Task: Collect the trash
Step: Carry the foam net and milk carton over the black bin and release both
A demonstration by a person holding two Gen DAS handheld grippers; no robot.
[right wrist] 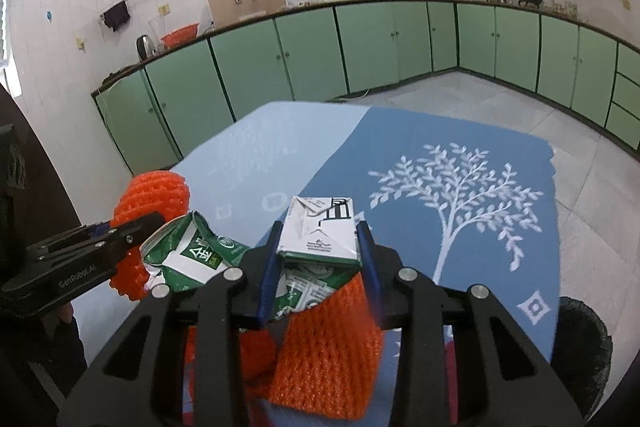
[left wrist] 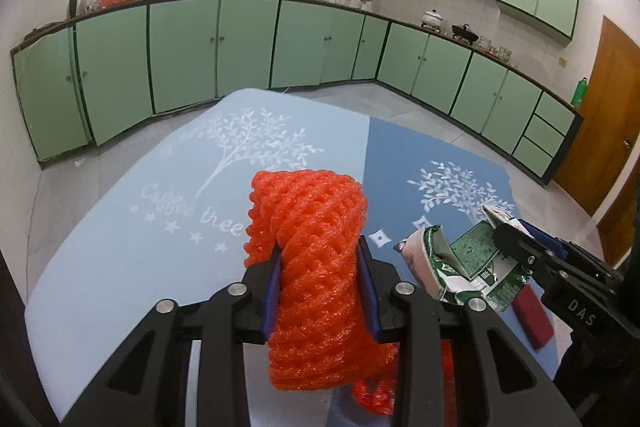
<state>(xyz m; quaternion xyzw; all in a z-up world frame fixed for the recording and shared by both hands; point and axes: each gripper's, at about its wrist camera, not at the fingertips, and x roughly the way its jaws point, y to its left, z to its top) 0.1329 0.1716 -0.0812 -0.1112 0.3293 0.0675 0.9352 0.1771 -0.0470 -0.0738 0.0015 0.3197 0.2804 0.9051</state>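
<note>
My left gripper [left wrist: 318, 259] is shut on an orange foam net sleeve [left wrist: 316, 247] and holds it above the blue tablecloth [left wrist: 160, 227]. My right gripper [right wrist: 318, 239] is shut on a flattened white and green milk carton [right wrist: 320, 231]. The right gripper shows in the left wrist view [left wrist: 516, 239] at the right, with the carton [left wrist: 476, 259]. A second crumpled green carton [right wrist: 188, 253] lies left of the held one. Another orange net sleeve [right wrist: 328, 339] lies under the right gripper. The left gripper [right wrist: 132, 231] and its sleeve [right wrist: 152, 195] show at the left.
A black bin [right wrist: 580, 347] stands at the table's right edge. A dark red object [left wrist: 532, 315] lies on the cloth by the right gripper. Green kitchen cabinets [left wrist: 200, 51] line the far walls across grey floor.
</note>
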